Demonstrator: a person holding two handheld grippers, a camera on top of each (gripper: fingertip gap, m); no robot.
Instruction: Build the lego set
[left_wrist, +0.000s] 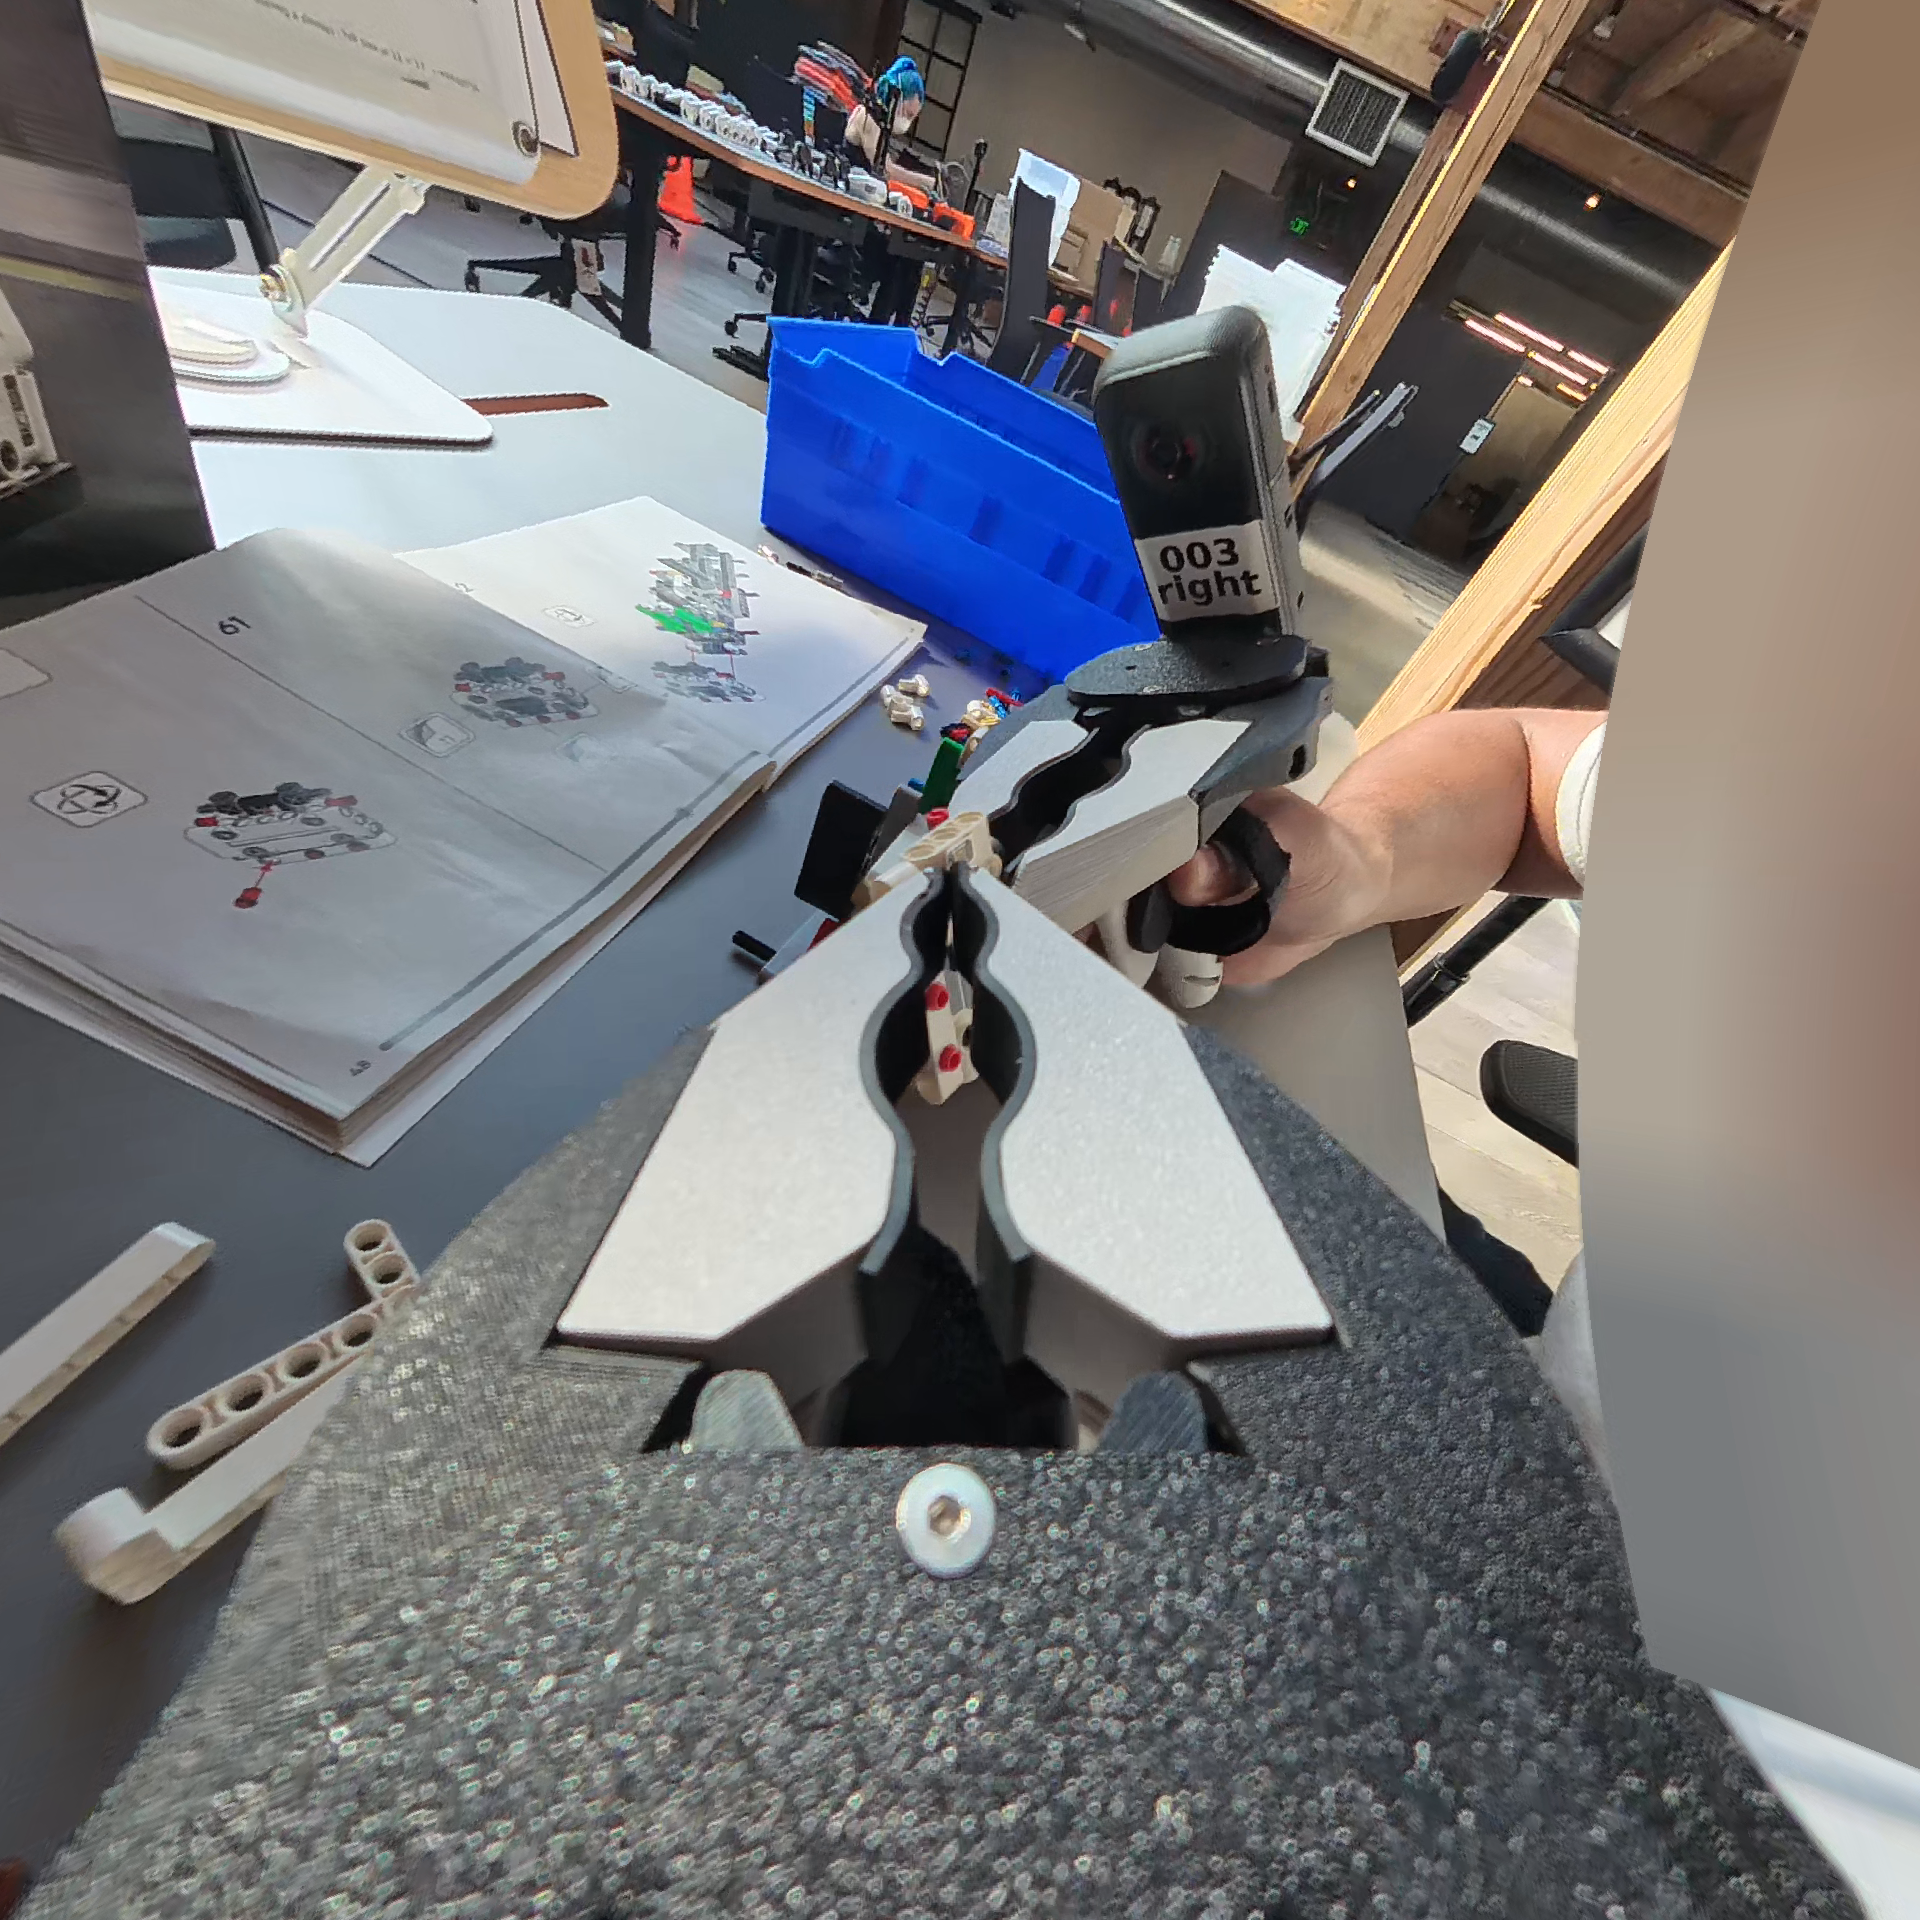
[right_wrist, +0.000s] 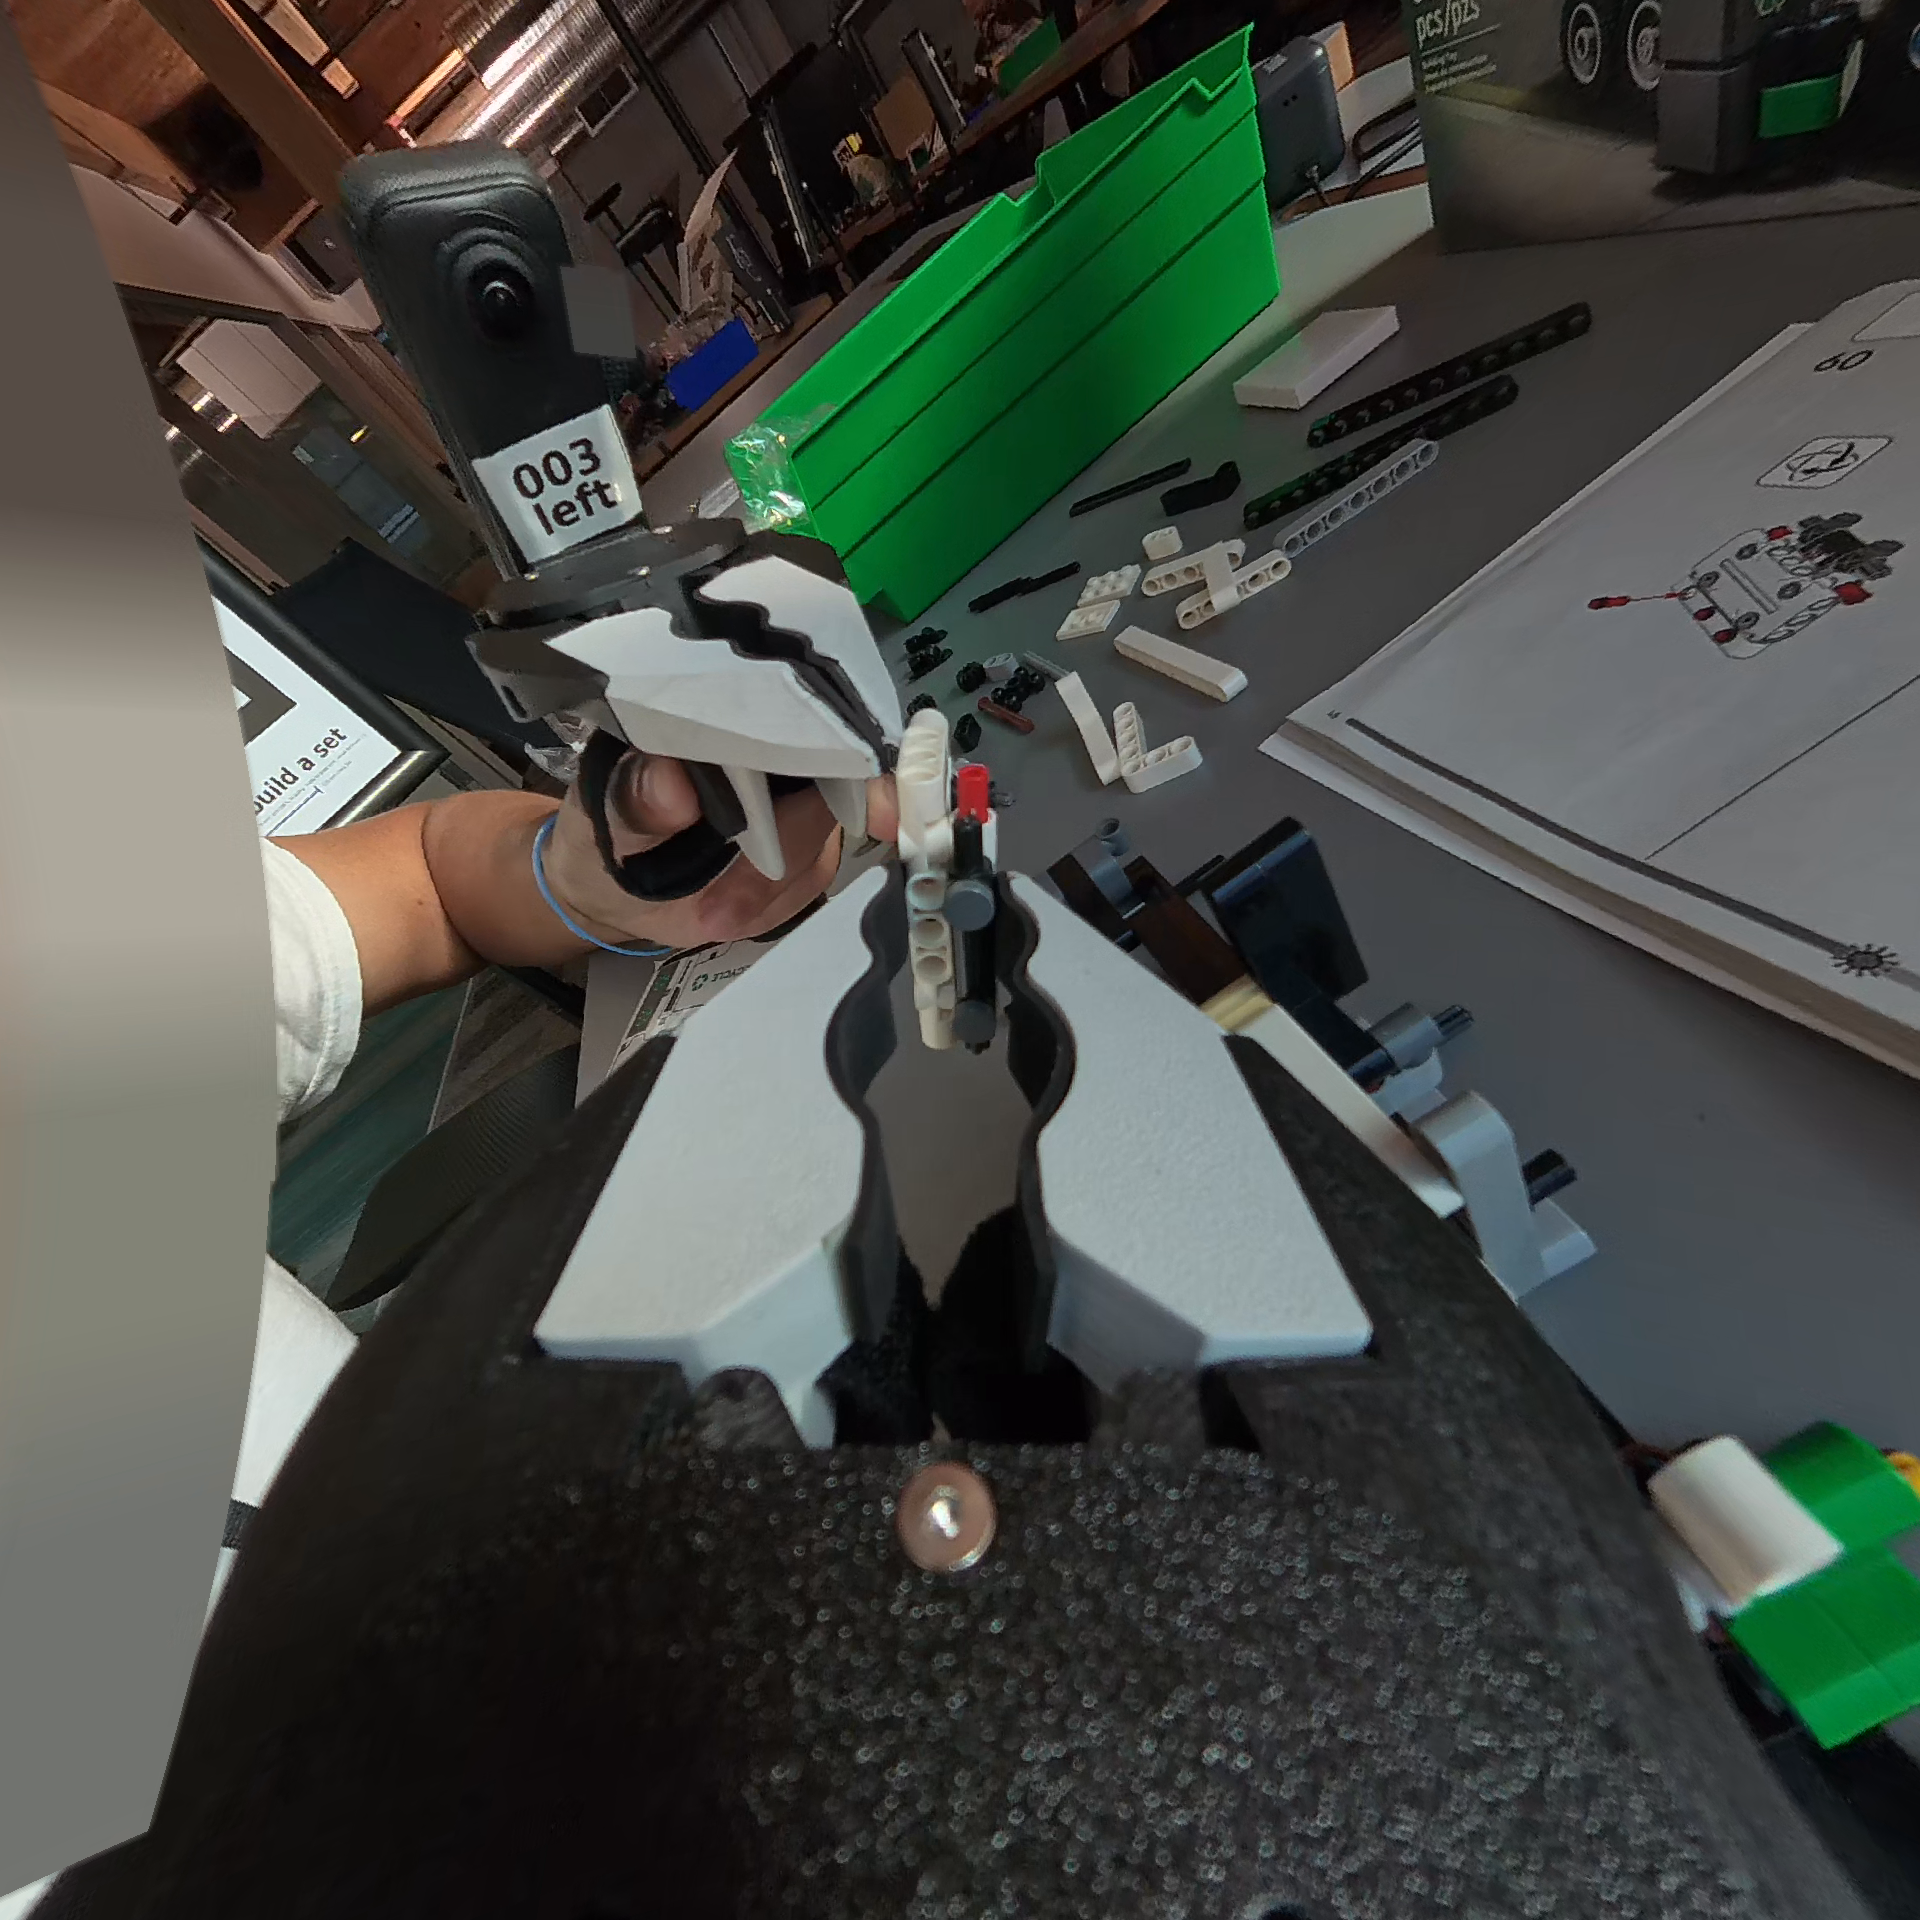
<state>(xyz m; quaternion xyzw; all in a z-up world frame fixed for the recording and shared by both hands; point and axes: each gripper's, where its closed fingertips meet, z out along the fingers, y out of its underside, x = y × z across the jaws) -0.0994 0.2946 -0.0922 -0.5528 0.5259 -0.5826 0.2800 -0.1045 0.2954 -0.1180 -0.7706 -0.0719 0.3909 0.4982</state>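
Left gripper (right_wrist: 894, 743) jaws together on the brick piece's (right_wrist: 940, 904) white end | right gripper (right_wrist: 951, 883) clamps its grey-black side, above counter (right_wrist: 1403, 831) | risk: opposing pull likely pops pins; contact partly hidden.

Glossy plastic green bin (right_wrist: 1039, 343) and blue bin (left_wrist: 935, 488); matt paper booklet (left_wrist: 343, 790); smooth matt dark tabletop (left_wrist: 582, 997).

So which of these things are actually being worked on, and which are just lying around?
In hand: left gripper and right gripper, both closed on the small white, grey and black brick assembly.

Lying about: open instruction booklet, blue bin, green bin, loose white beams.
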